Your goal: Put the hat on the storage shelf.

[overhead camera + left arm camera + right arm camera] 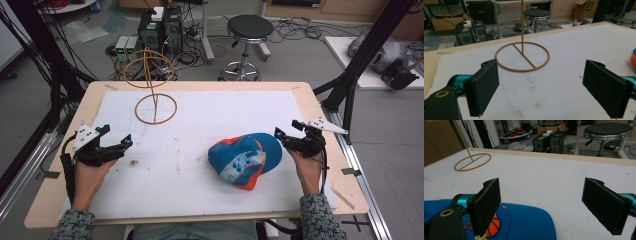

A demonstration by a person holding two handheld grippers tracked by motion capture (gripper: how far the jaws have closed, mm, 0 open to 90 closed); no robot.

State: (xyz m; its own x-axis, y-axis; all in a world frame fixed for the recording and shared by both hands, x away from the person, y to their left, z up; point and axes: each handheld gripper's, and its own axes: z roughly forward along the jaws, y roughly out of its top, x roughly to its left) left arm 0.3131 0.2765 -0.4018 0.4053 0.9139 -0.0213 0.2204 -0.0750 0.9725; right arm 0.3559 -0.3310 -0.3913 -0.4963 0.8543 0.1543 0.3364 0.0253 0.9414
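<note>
Blue-and-orange fabric cap (245, 160) lies on the white-covered desk (200, 130), just beside the right claw (284, 136), whose jaws gape empty. Left claw (116, 142) likewise open. Grasp not yet begun; next, close on the brim.

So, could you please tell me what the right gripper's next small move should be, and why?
Probably ease the right gripper leftward onto the blue and orange baseball cap: its jaws stand open beside the cap's edge with nothing between them, and the wooden ring stand waits empty.
</note>
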